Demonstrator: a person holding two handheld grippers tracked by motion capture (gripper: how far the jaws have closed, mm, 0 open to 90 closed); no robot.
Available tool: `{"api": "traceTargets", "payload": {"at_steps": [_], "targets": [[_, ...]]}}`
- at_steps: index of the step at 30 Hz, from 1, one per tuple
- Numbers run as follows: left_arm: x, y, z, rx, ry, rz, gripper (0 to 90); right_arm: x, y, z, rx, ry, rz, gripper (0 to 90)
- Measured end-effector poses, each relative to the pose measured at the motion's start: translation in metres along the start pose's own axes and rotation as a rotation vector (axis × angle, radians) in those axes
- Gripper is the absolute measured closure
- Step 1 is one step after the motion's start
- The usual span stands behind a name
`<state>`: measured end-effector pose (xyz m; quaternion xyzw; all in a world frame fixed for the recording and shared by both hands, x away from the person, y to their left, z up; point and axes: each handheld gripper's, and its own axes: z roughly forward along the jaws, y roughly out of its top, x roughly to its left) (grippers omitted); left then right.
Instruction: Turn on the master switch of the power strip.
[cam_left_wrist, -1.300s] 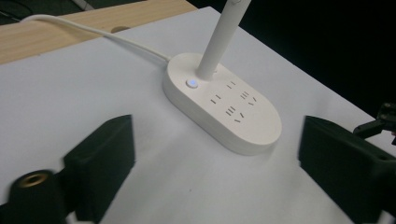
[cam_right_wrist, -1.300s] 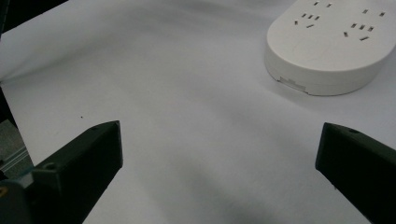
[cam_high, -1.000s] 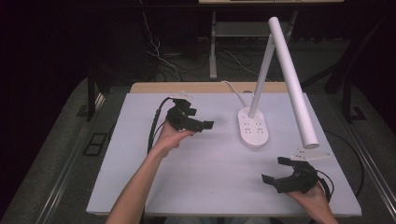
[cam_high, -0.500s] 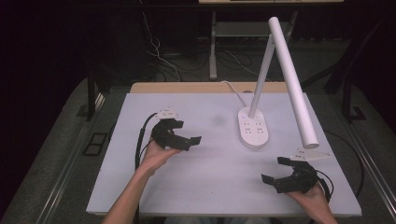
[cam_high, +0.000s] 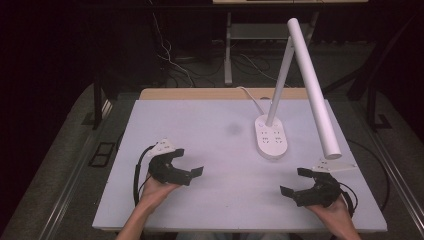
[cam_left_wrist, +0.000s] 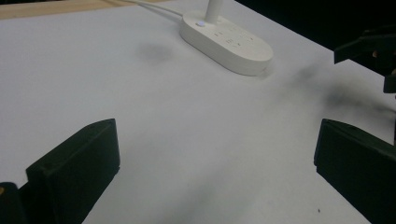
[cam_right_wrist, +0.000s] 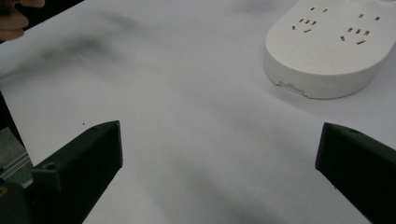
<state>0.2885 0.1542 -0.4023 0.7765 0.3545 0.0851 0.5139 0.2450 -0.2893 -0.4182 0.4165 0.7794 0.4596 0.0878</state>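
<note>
A white-topped table (cam_high: 210, 125) with a wooden far edge stands on grey floor (cam_high: 65, 150). Beyond it, tangled cables (cam_high: 170, 60) and a metal frame (cam_high: 230, 45) sit in darkness.

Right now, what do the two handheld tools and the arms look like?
Both tools are black, each with two blocky, flat-faced jaws. The left tool carries a grey three-cornered plate and a looping black cable; the right tool has the same plate and a black cable too. Both forearms are bare, no sleeves or gloves.
</note>
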Motion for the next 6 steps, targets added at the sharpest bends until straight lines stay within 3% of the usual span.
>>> {"api": "traceTargets", "payload": {"at_steps": [6], "targets": [[-0.002, -0.02, -0.005, 0.019, -0.009, -0.024, 0.0, 0.001, 0.0, 0.0, -0.001, 0.003, 0.007, 0.2]]}}
